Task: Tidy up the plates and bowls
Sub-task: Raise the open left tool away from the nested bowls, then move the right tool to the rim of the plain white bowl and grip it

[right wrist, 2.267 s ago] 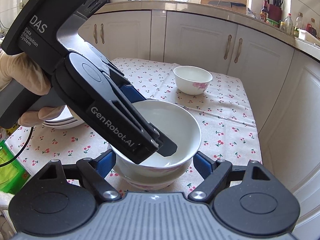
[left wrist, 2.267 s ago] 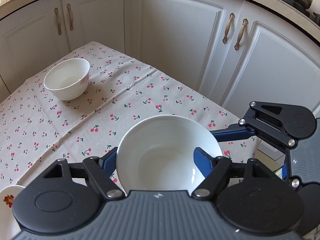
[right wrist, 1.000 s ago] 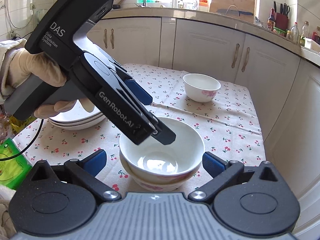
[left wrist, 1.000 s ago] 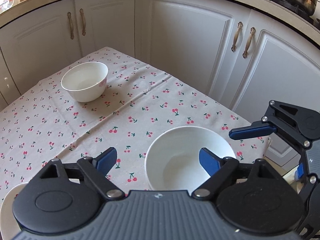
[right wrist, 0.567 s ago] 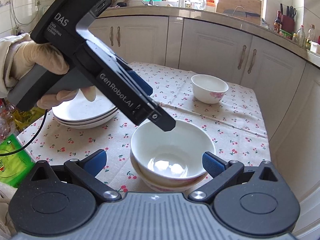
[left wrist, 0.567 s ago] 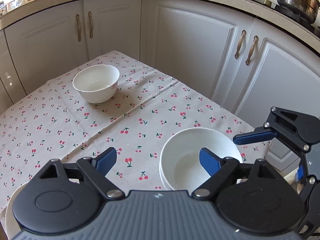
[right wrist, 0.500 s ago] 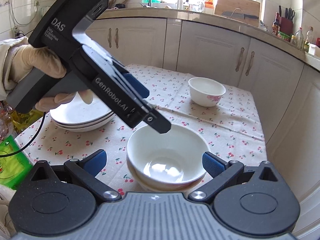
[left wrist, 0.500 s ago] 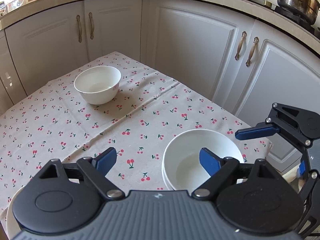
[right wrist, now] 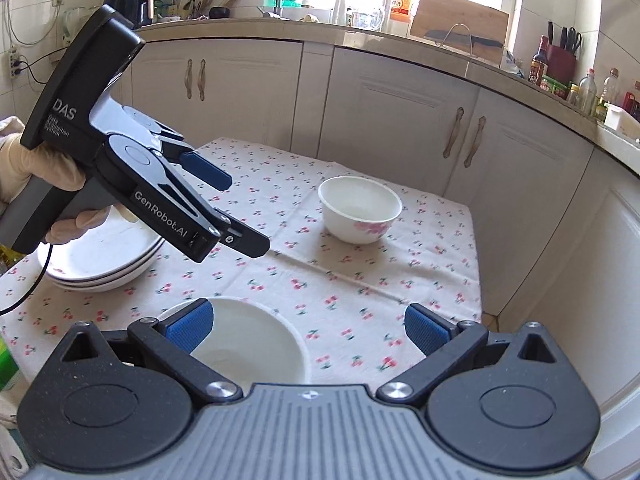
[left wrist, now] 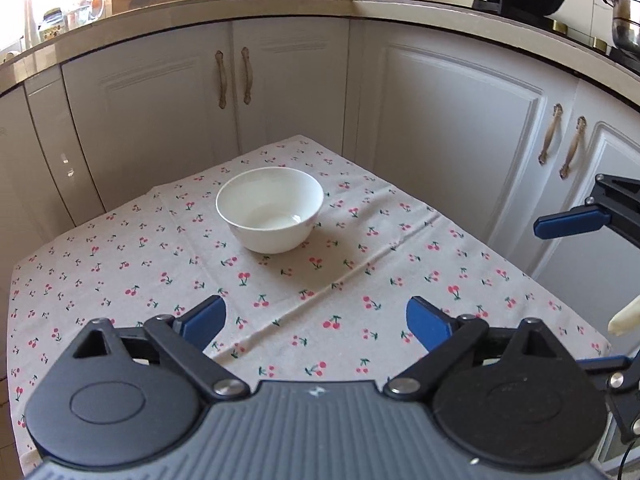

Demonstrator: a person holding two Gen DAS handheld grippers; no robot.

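Bowls and plates sit on a cherry-print tablecloth (right wrist: 360,280) covering a small table in a kitchen corner, ringed by white cabinets (left wrist: 452,128). Largest on the cloth is the stack of plates (right wrist: 100,268) at the left edge in the right wrist view, partly hidden behind the gloved hand (right wrist: 48,184) that holds the left gripper (right wrist: 240,216). Next comes the nested bowl stack (right wrist: 248,344) close under the right gripper (right wrist: 308,328); how many bowls it holds cannot be told. Smallest is the lone bowl (left wrist: 270,208) with a pink flower print, standing apart toward the far end of the table.

Both grippers are empty. The left gripper's jaws have just been opening and stand wide with nothing between them, pointed toward the lone bowl. The right gripper's jaws are also spread, one blue pad (right wrist: 188,326) just over the near stack's rim without pinching it.

The likely next step is fetching the lone bowl. A grip on its thin glazed rim could slip, or the bowl could tip. The right pad hanging over the stack could also nudge it toward the table edge.
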